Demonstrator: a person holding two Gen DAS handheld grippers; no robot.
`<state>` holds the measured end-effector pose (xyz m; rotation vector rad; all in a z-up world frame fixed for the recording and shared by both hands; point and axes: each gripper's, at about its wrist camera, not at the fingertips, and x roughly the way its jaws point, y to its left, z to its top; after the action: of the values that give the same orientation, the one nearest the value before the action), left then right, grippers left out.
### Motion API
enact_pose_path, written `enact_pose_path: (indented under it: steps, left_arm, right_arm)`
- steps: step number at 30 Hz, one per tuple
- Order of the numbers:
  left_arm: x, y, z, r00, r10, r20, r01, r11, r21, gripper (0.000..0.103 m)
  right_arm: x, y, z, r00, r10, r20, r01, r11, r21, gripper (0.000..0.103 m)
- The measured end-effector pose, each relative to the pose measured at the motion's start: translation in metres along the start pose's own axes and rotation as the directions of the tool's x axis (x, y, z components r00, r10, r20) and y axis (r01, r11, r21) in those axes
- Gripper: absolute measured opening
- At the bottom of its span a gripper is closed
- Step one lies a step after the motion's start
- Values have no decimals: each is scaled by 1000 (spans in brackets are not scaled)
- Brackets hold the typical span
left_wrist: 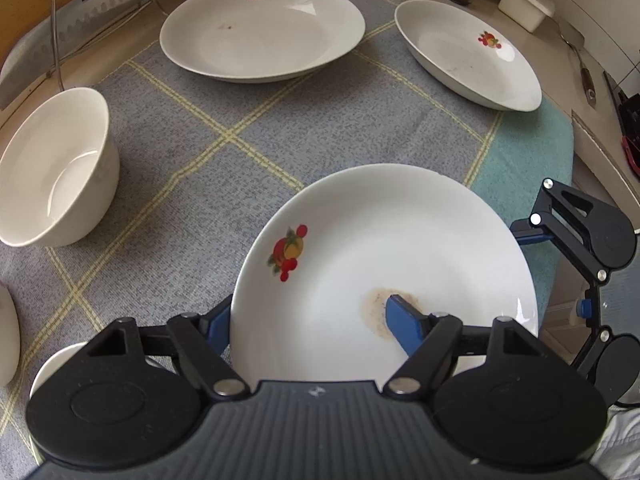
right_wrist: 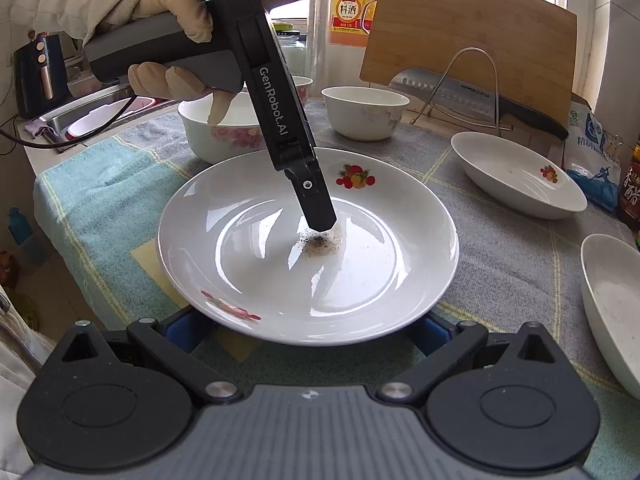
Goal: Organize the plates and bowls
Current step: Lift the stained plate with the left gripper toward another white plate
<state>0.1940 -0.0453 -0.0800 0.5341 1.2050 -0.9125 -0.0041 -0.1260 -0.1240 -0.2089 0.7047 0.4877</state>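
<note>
Plate (left_wrist: pixel 384 264) on the checked cloth (left_wrist: pixel 248 128), pinched at its rim by left gripper (left_wrist: pixel 308 320) — outer finger mostly hidden underneath. Right gripper (right_wrist: pixel 308 330) gapes wide around the plate's near edge — fingertips hidden. Bowl (left_wrist: pixel 52 168) left, cut off.

Right edge of the cloth: a bowl (right_wrist: pixel 616 312) is cut off; the right gripper's fingertips (right_wrist: pixel 308 332) are hidden beneath the plate (right_wrist: pixel 256 280).

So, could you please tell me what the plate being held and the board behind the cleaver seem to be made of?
Fruit-print plate: probably glazed ceramic; glossy white with sharp highlights.
Cutting board: likely bamboo or wood; matte tan with fine grain.
Cleaver blade: brushed steel, apparently.
</note>
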Motion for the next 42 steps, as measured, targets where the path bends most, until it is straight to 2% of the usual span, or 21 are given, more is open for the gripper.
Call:
enact_pose_path:
  steps: [9, 25, 42]
  left_arm:
    - [0, 2, 6, 999, -25, -23, 25, 1000, 6, 77]
    - [-5, -4, 20, 999, -37, -4, 37, 999, 2, 77]
    - [-12, -31, 61, 999, -21, 28, 20, 999, 27, 77]
  right_arm:
    - [1, 1, 2, 1000, -8, -22, 8, 1000, 8, 103]
    - [-9, -14, 4, 999, -18, -27, 17, 1000, -19, 103]
    - [-38, -55, 3, 1000, -30, 0, 30, 999, -37, 103]
